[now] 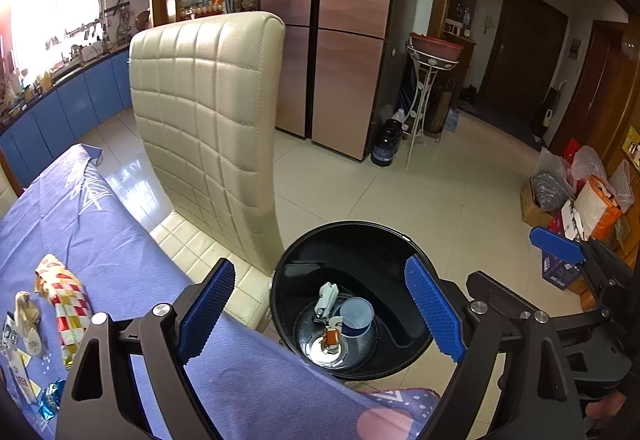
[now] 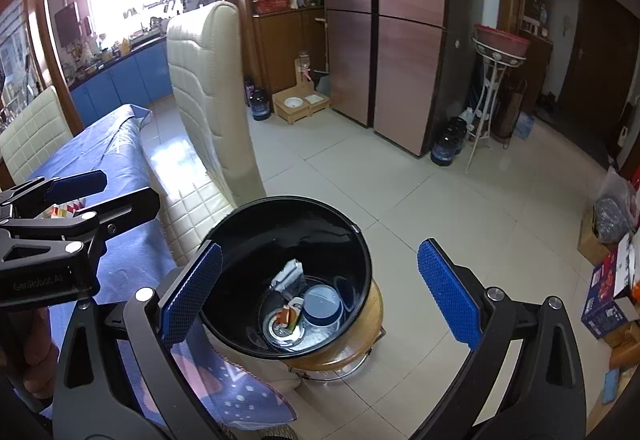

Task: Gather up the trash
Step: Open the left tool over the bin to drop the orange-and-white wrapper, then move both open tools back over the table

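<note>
Kitchen floor, black bin (image 1: 352, 304) beside blue-clothed table (image 1: 120, 252).
Left gripper (image 1: 320, 314) and right gripper (image 2: 320, 294) both poised above bin, tongs wide open, gripping nothing.

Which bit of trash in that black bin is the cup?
The translucent plastic cup, the only round, open-mouthed item in the black bin. Beside it lie a crumpled white wrapper and a small orange packet, both flat.

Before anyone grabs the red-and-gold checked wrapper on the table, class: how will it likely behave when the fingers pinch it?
The wrapper looks crumpled and shiny, so it is probably thin, floppy and very light. Its glossy surface might slip, though the ribbed blue fingers should help. Lying flat on the tablecloth, it seems unlikely to roll.
</note>
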`<state>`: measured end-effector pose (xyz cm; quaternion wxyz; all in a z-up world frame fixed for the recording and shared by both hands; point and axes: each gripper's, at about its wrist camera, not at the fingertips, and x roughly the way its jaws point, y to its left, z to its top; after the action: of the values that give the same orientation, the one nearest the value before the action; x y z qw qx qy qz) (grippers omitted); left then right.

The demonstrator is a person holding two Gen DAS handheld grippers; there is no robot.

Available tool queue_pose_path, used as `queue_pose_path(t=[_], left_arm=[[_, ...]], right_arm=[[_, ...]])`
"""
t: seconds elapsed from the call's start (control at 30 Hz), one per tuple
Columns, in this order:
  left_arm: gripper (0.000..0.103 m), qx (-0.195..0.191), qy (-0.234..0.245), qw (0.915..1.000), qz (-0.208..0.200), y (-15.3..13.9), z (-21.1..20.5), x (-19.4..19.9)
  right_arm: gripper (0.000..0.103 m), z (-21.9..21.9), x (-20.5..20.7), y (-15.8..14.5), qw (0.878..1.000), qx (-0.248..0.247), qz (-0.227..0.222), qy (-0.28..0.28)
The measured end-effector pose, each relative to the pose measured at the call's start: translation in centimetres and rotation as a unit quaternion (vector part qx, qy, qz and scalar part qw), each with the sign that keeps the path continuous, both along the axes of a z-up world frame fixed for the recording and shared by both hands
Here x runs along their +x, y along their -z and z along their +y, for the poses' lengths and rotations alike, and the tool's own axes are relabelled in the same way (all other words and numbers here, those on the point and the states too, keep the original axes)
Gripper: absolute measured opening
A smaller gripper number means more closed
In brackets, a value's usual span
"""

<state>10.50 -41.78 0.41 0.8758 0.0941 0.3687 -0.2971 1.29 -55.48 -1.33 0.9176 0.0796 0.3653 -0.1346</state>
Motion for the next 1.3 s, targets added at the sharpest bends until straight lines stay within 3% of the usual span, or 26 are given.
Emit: queue_pose_path(t=[0.37,0.77,1.0,1.3], left_arm=[[0.085,0.006,-0.107,0.9941,-0.019,-1.4,9.4,0.7],[0.085,0.016,-0.256,0.9664,-0.011,-1.1,23.3,-0.7],[0.085,0.025,-0.337,0.941,0.005,-0.1,30.9,-2.9],[0.085,0.061,-0.445,0.893,0.025,2.1,40.2,-5.4]], right_arm=[[0.097,7.9,4.0,-1.3,0.994,-0.003,-0.015,-0.108],[0.097,19.8,7.3,-1.4,0.968,-0.003,-0.013,-0.249],[0.097,27.1,8.0,-0.7,0.948,0.001,-0.005,-0.319],[0.097,34.9,8.9,1.1,0.927,0.01,0.024,-0.374]])
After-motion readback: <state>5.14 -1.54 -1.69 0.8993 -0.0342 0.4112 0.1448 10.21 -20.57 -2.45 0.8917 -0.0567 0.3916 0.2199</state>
